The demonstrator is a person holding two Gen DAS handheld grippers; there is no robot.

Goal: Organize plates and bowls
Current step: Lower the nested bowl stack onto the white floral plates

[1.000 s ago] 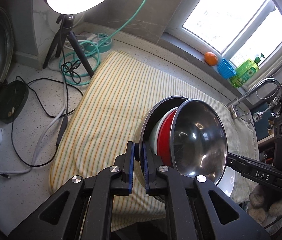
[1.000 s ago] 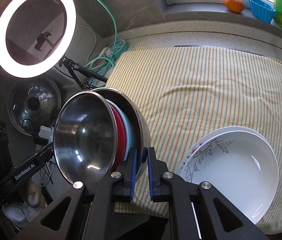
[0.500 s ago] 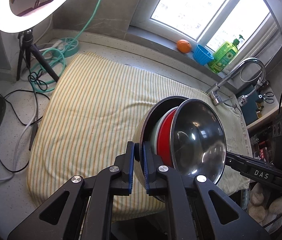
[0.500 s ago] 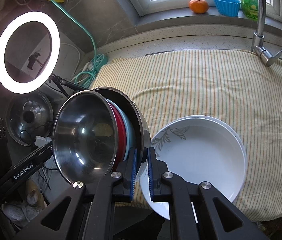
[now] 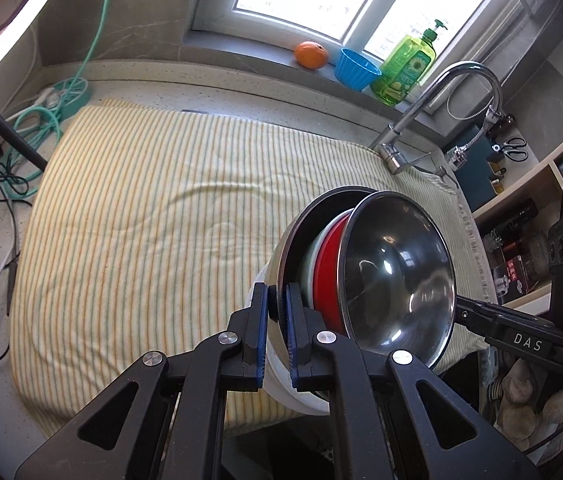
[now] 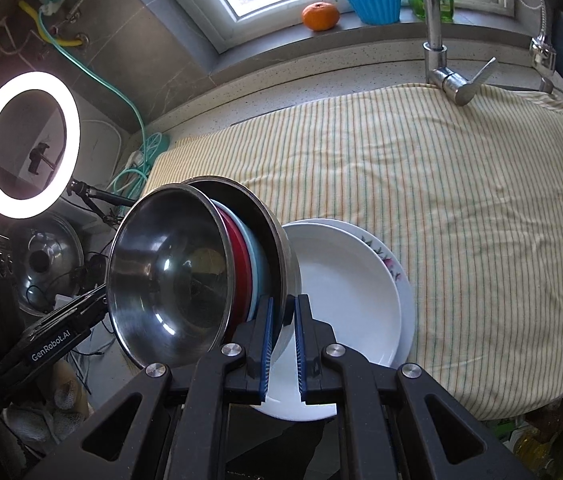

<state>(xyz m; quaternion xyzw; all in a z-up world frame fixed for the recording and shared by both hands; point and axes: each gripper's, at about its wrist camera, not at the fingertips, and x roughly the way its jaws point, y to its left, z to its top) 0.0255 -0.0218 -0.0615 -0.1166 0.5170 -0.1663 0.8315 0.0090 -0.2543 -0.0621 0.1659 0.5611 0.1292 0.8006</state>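
A nested stack of bowls hangs tilted on its side in the air. It holds an outer steel bowl (image 5: 317, 212), a pale bowl, a red bowl (image 5: 327, 264) and an inner steel bowl (image 5: 397, 272). My left gripper (image 5: 277, 292) is shut on the outer bowl's rim. From the opposite side my right gripper (image 6: 283, 304) is shut on that same outer steel bowl (image 6: 277, 236). The red bowl (image 6: 239, 248) and inner steel bowl (image 6: 169, 280) face left there. Just below and behind the stack lie white plates (image 6: 345, 280) over a flowered plate (image 6: 395, 276), near the cloth's front edge.
A yellow striped cloth (image 5: 141, 200) covers the counter. At the back right stands a faucet (image 5: 441, 92). An orange (image 5: 311, 54), a blue cup (image 5: 357, 68) and a green soap bottle (image 5: 409, 68) sit on the sill. A ring light (image 6: 25, 144), cables (image 5: 41, 120) and a pot lid (image 6: 45, 260) crowd the left.
Both grippers carried the bowl stack sideways across the cloth, away from the ring light, to just over the white plates. Both stayed shut on the outer bowl's rim.
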